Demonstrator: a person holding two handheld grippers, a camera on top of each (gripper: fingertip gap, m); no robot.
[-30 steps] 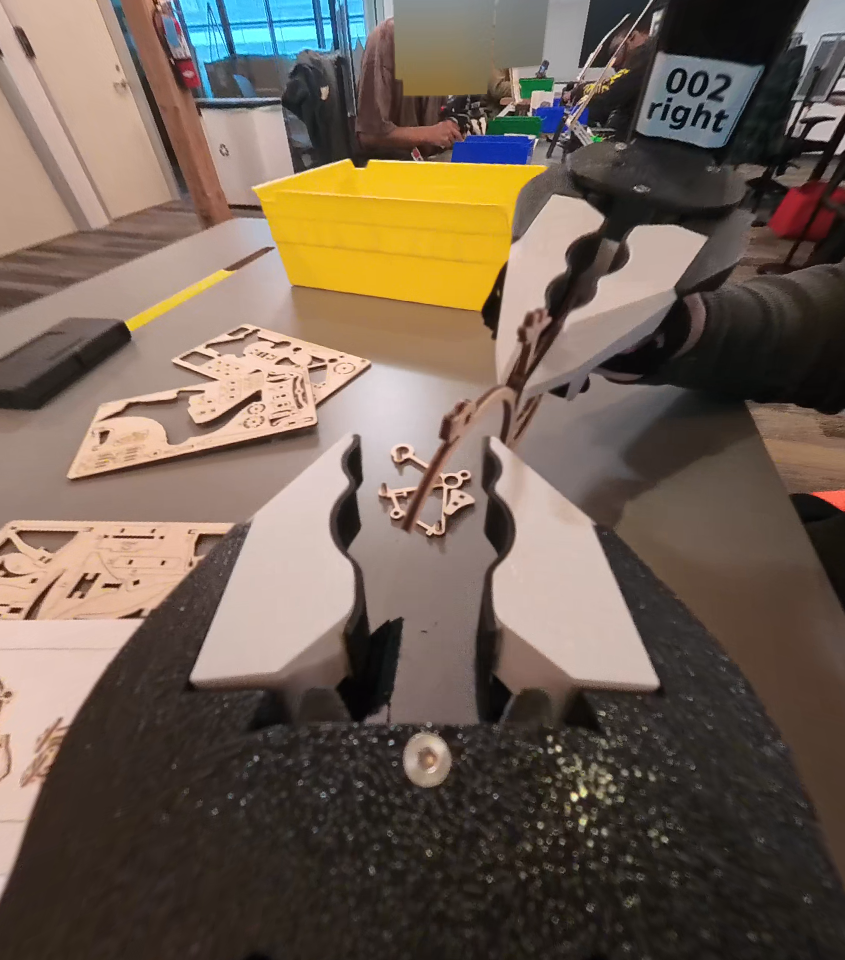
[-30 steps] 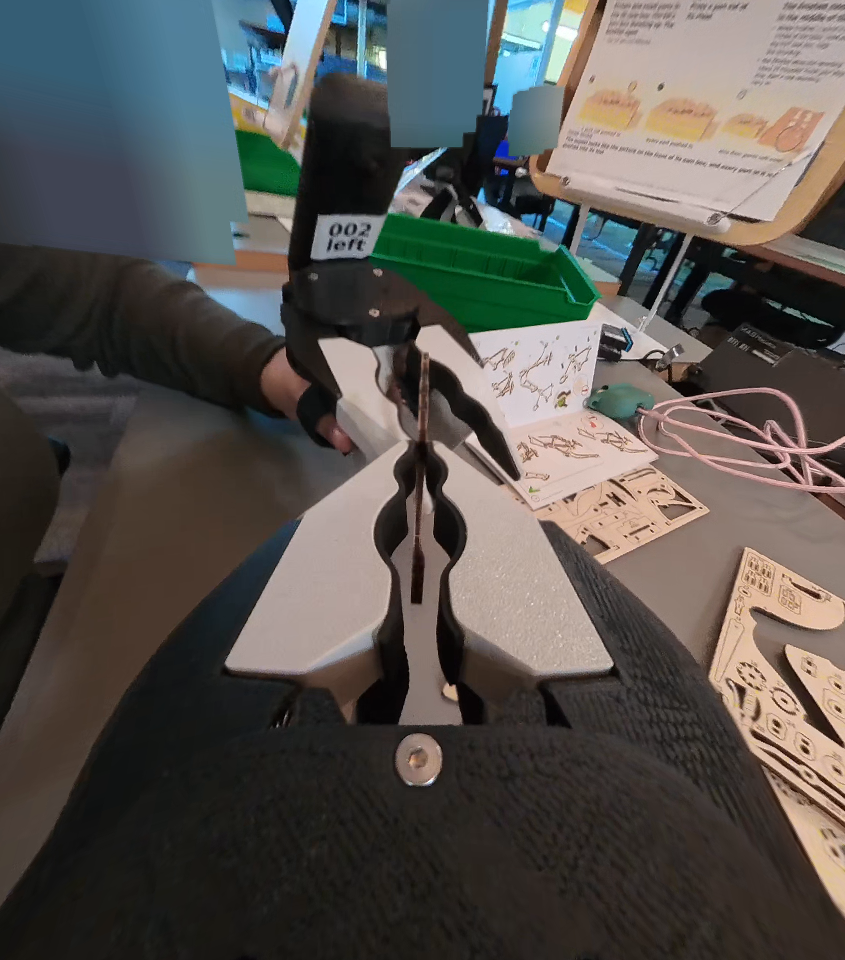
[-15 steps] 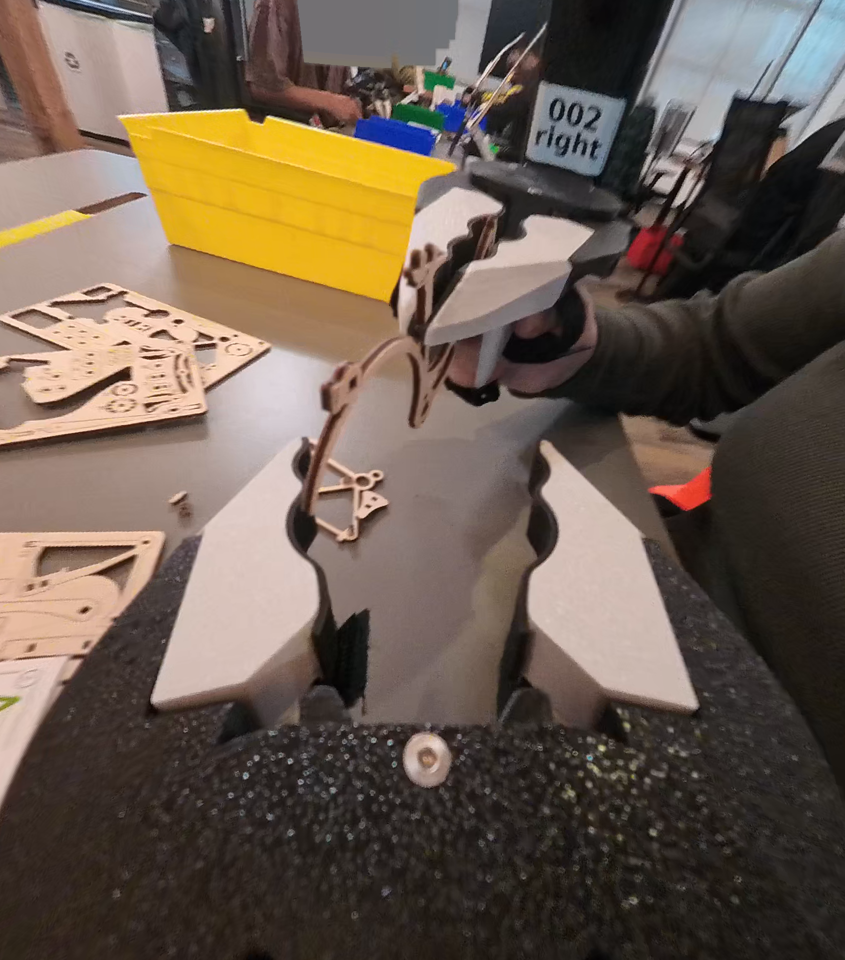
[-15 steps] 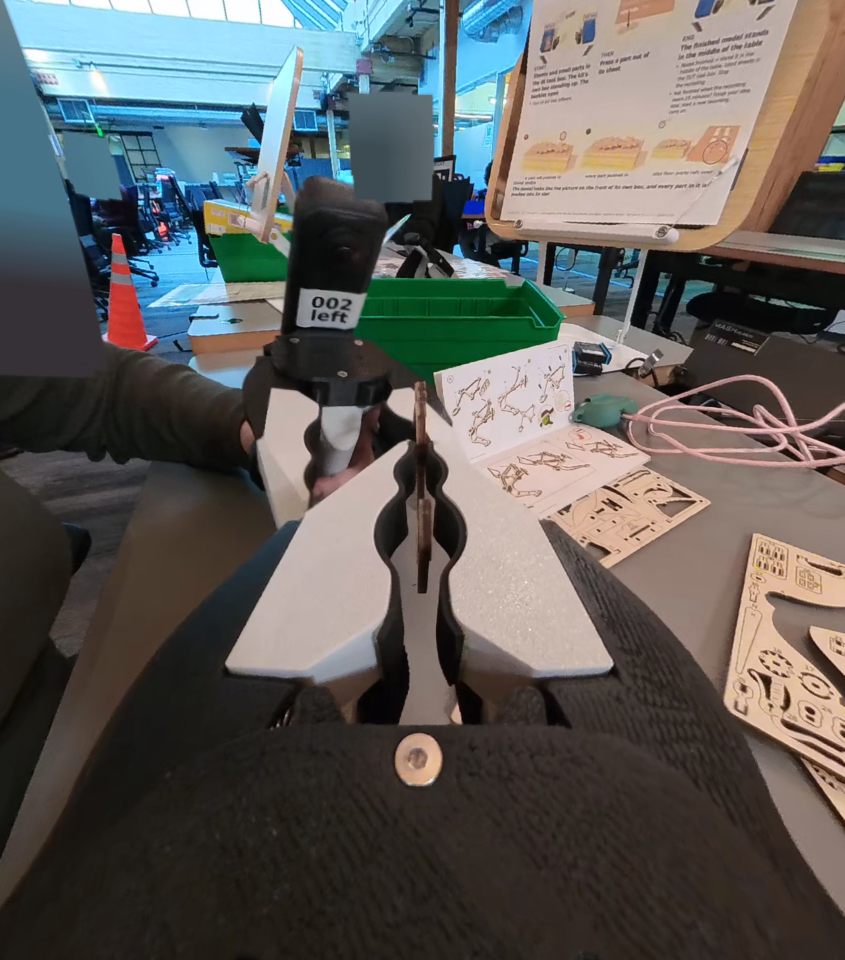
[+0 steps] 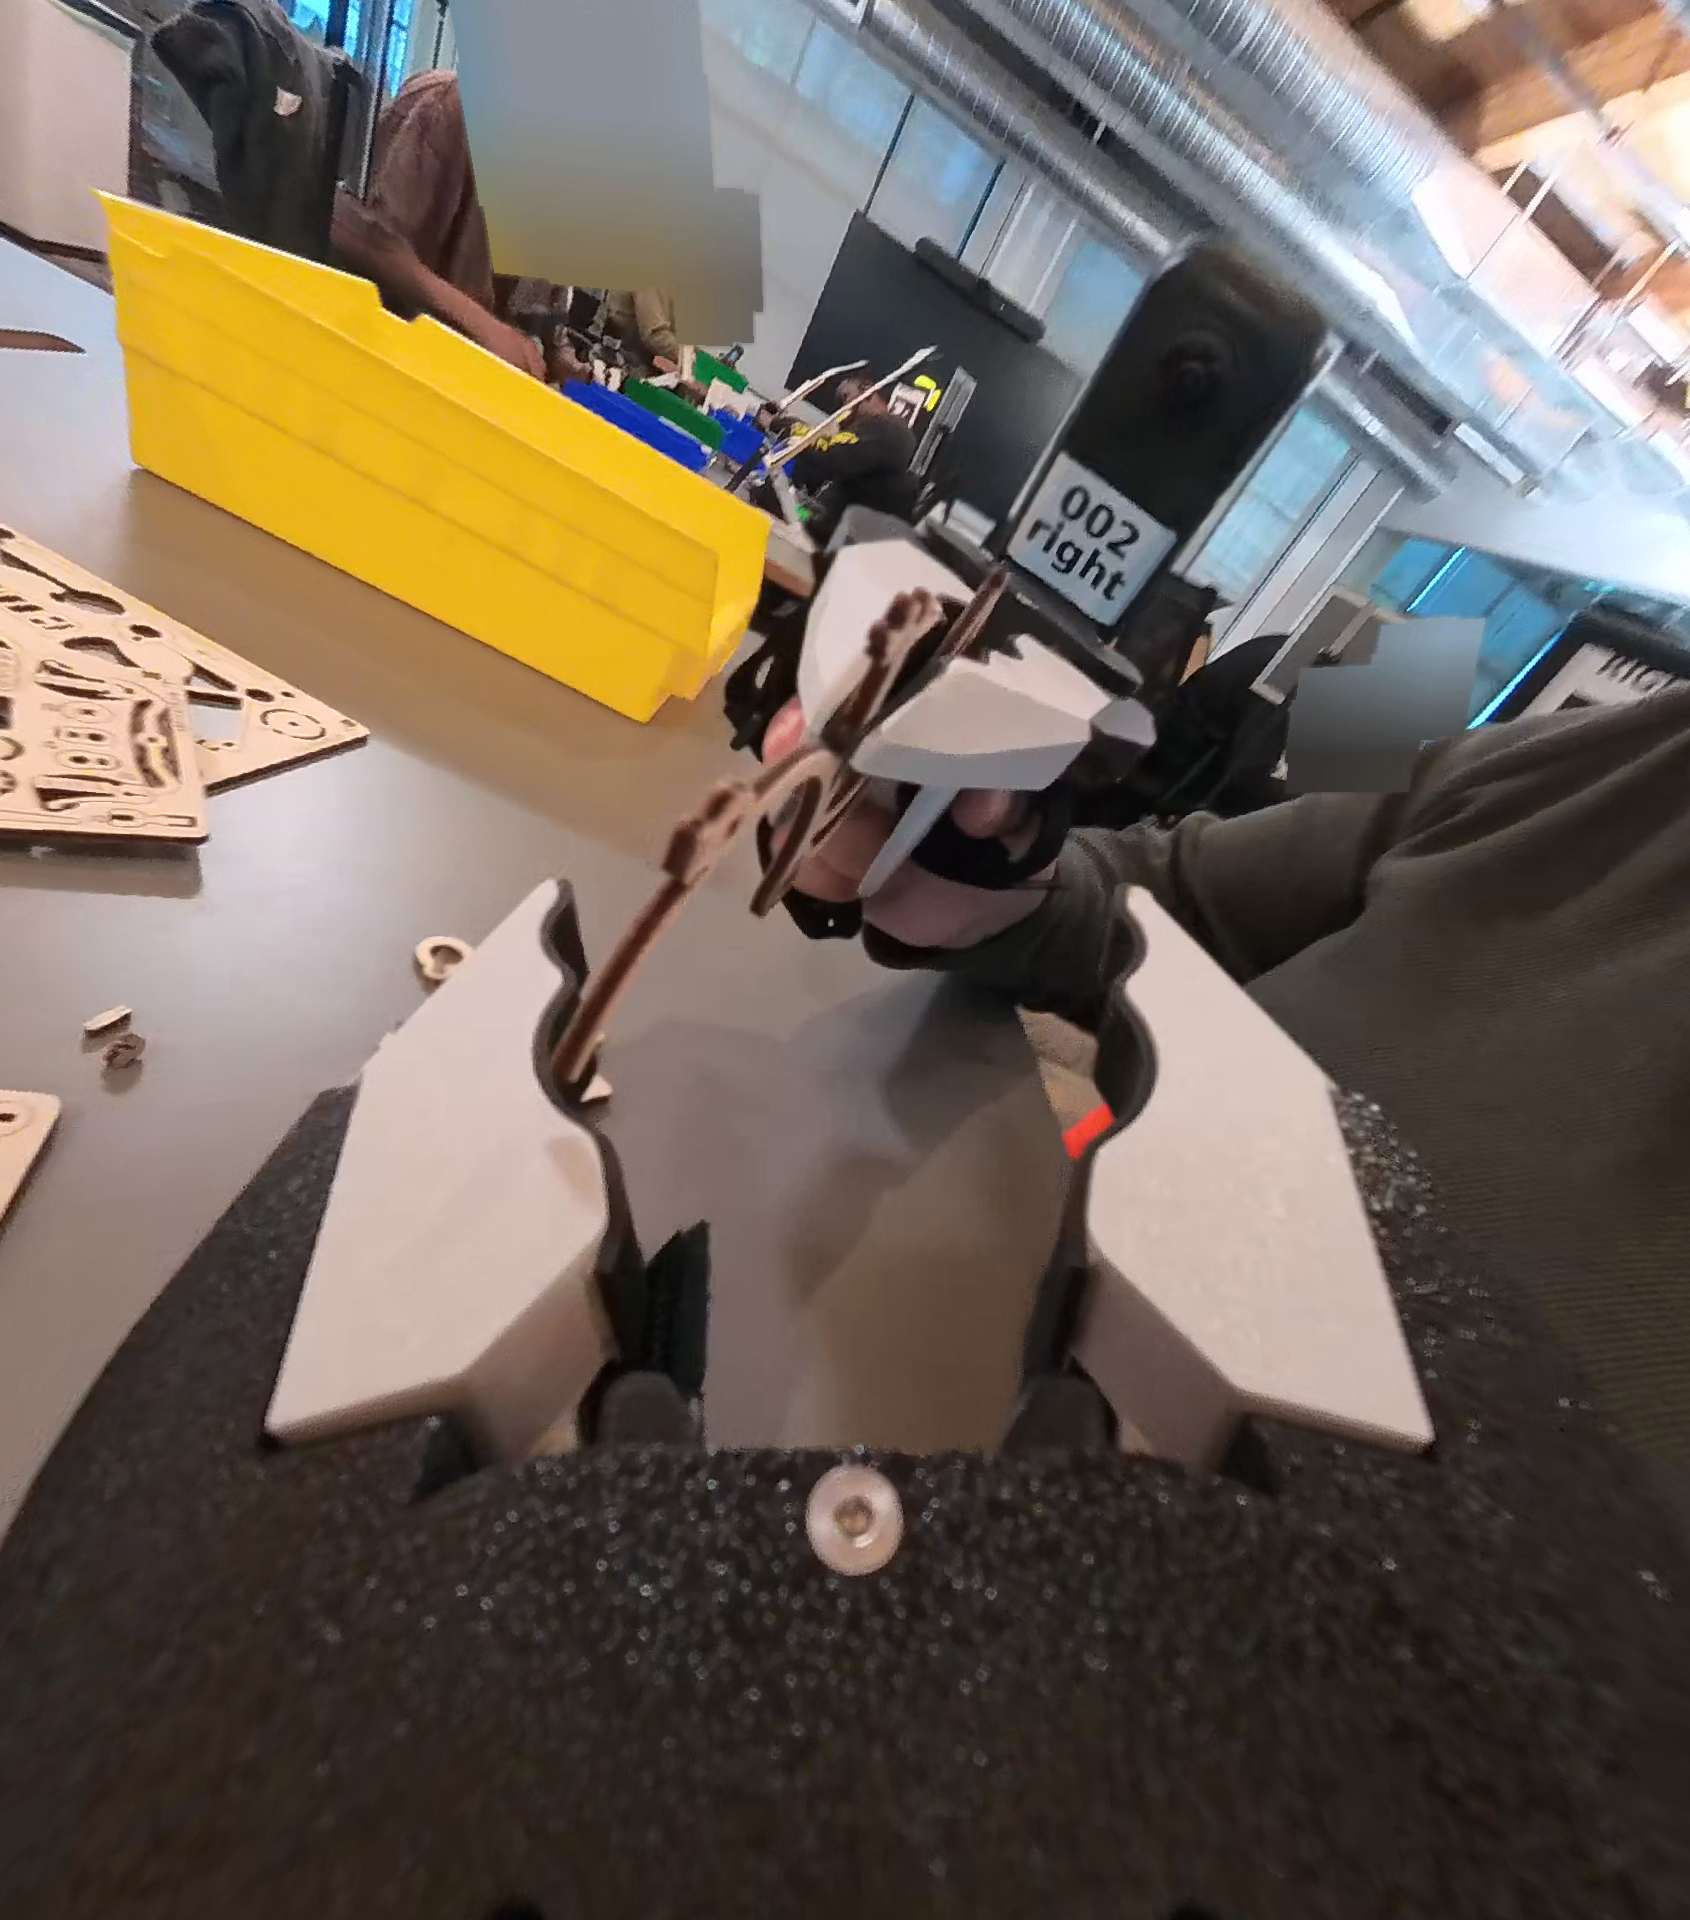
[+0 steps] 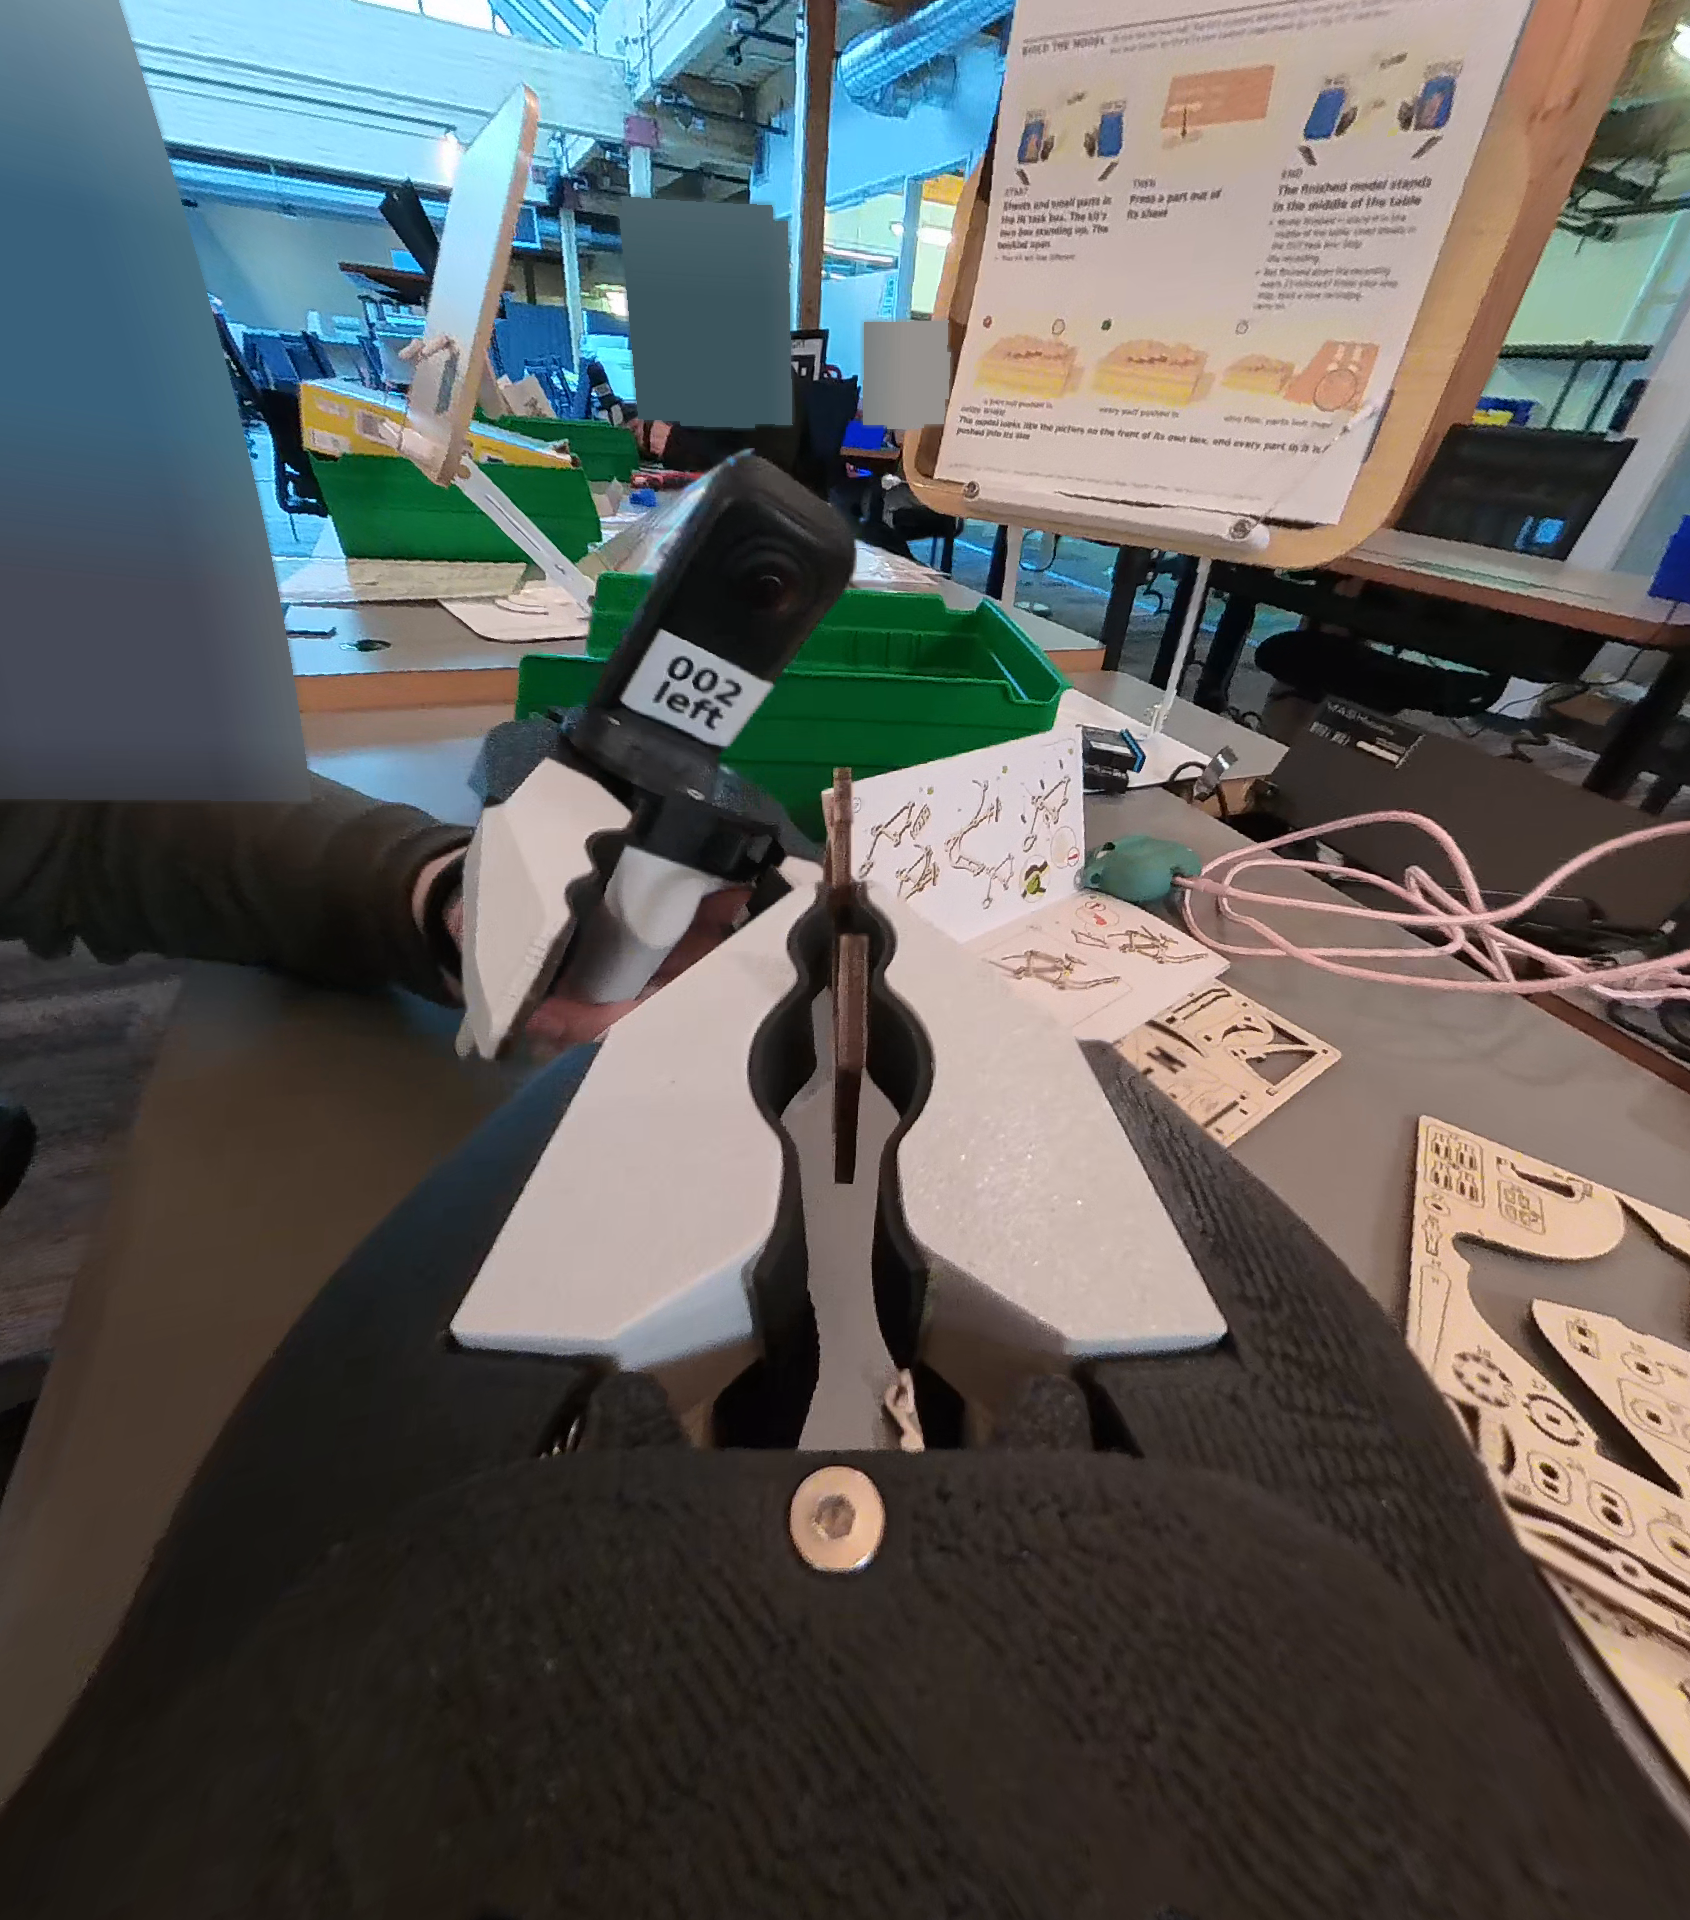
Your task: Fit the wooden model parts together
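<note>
Wooden sheets (image 5: 41, 727) run off the left edge.

Beside the yellow bin (image 5: 425, 499), pale tan cut-out sheets (image 5: 41, 727) lie on the grey table (image 5: 353, 914); a green bin (image 6: 882, 675) behind.

Right gripper (image 5: 846, 748) clamps a curved wooden part (image 5: 716, 831); left gripper (image 5: 841, 997) gapes.

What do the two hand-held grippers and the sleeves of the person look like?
Both the left gripper and the right gripper have pale grey wedge fingers with wavy black inner pads, on a black grainy body with a silver screw. Each carries a black camera with a white label. The sleeves are dark olive-grey.
</note>
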